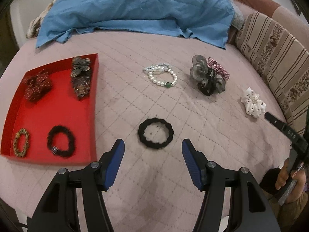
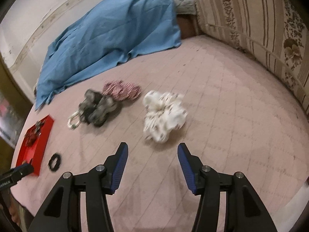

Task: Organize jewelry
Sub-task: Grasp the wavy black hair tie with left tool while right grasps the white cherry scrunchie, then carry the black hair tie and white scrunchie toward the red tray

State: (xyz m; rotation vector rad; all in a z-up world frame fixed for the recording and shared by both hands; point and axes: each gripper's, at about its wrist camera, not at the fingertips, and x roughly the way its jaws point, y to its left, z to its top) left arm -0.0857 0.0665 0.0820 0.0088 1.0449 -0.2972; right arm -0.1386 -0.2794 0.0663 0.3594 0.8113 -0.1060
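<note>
My left gripper (image 1: pixel 153 144) is open and empty, its jaws wide on either side of a black hair tie (image 1: pixel 155 132) lying on the pink quilt just ahead. A red tray (image 1: pixel 85 104) at the left holds a black scrunchie (image 1: pixel 61 141), a braided ring (image 1: pixel 21 142) and two dark hair clips. Pearl bracelets (image 1: pixel 161 74), a grey scrunchie (image 1: pixel 207 76), a red checked scrunchie (image 1: pixel 219 67) and a white scrunchie (image 1: pixel 253 102) lie further off. My right gripper (image 2: pixel 152 147) is open and empty, just short of the white scrunchie (image 2: pixel 164 114).
A blue cloth (image 1: pixel 135 9) covers a heap at the far side of the quilt. A striped floral cushion (image 1: pixel 276 54) lines the right edge. The tray (image 2: pixel 41 145) and black hair tie (image 2: pixel 55 160) show at the left in the right wrist view.
</note>
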